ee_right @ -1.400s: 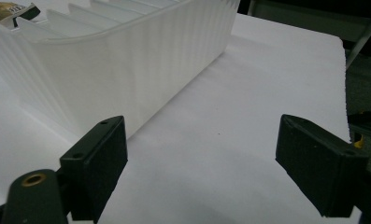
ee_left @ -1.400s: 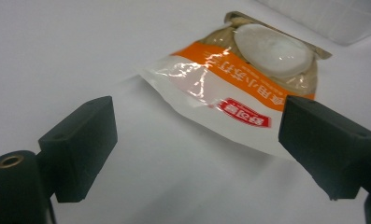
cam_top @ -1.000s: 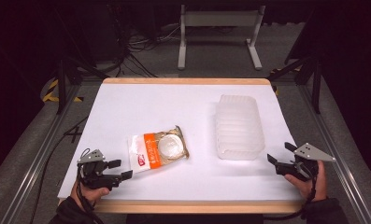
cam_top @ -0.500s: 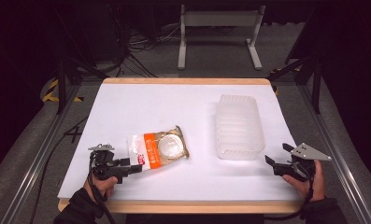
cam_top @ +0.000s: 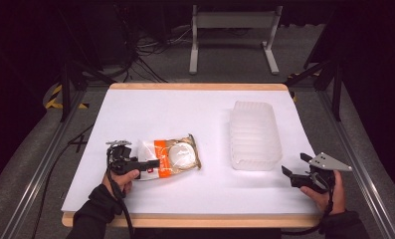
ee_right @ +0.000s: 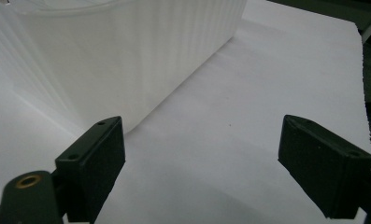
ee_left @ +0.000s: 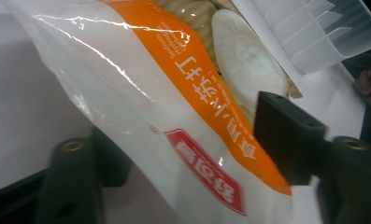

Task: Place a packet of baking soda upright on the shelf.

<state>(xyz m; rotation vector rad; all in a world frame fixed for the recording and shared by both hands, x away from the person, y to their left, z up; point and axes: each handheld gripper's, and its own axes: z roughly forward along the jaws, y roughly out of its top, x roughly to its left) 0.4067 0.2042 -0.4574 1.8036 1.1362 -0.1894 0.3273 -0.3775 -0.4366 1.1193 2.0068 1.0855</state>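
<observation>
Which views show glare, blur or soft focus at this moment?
High view: evenly lit white table, dark surroundings, slightly soft. Left gripper view: glare streaks on the snack packet, near jaws blurred. Right gripper view: ribbed plastic container washed out bright, jaws a little soft.

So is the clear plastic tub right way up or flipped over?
Flipped over, it seems. The plastic tub shows a closed ribbed surface on top in the high view, its wider rim resting on the table. Whether anything lies beneath it cannot be told.

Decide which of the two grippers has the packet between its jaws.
The left gripper: its jaws, which have just been closing, straddle the orange-and-white packet. The right gripper stands open over bare table.
</observation>
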